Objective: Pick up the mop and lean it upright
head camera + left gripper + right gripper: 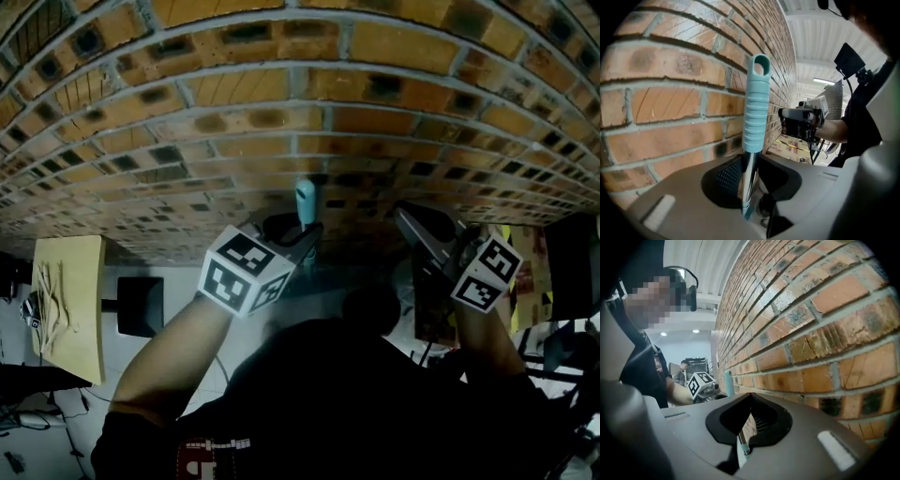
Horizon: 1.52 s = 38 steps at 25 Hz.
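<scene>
The mop's ribbed teal handle (306, 202), with a hanging loop at its end, stands upright close against the brick wall (309, 103). My left gripper (295, 234) is shut on the shiny pole just below that teal handle (757, 108), and the pole runs down between the jaws of the left gripper (750, 157). The mop's head is hidden in every view. My right gripper (412, 225) hovers to the right of the handle, apart from it, beside the wall. The right gripper (750, 397) has its tips together with nothing held; past it the teal handle (728, 383) shows at a distance.
The brick wall (811, 333) fills the space straight ahead. A pale wooden board (70, 300) with thin sticks lies at the left, next to a dark box (141, 305). Cardboard and clutter (792, 145) sit by the wall's base. A second person (683, 366) stands far back.
</scene>
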Available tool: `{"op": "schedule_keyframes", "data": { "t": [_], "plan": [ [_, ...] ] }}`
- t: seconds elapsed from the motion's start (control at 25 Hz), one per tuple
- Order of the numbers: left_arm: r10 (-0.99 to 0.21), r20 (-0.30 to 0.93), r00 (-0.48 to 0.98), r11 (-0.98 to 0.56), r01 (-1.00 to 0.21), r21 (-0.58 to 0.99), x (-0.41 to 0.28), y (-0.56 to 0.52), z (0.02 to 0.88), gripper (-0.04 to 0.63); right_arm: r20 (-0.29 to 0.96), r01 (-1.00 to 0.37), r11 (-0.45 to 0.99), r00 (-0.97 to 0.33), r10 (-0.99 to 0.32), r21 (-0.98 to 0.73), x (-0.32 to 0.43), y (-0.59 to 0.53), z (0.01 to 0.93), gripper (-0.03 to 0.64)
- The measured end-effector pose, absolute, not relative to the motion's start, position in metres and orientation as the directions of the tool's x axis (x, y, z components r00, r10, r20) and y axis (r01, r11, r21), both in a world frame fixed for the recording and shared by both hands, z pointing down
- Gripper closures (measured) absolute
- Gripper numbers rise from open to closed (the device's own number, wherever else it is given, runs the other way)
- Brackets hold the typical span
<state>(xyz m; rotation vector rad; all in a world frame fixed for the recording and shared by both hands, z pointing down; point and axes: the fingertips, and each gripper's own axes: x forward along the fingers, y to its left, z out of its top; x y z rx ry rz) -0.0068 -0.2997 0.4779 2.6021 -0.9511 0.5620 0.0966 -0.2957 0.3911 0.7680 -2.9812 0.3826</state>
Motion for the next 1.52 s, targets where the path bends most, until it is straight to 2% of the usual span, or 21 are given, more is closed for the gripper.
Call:
{"op": "schedule_keyframes", "data": {
  "t": [0.32, 1.36, 1.52],
  "plan": [
    [-0.497, 0.550, 0.671, -0.744, -0.656, 0.127, 0.000, -0.288, 0.548, 0.492, 0.145, -0.491, 0.821, -0.871, -0.470, -0.291, 0.102, -0.288, 0.431, 0.603],
    [-0.413, 0.716, 0.562, -0.728, -0.677, 0.112, 0.011, -0.330, 0.674, 0.492, 0.176, -0.520, 0.767, -0.852, -0.492, -0.375, 0.122, -0.287, 0.470, 0.603],
    [-0.391, 0.711, 0.584, -0.696, -0.693, 0.187, 0.017, -0.342, 0.685, 0.491, 0.179, -0.524, 0.760, -0.850, -0.496, -0.383, 0.124, -0.286, 0.474, 0.603]
  ]
}}
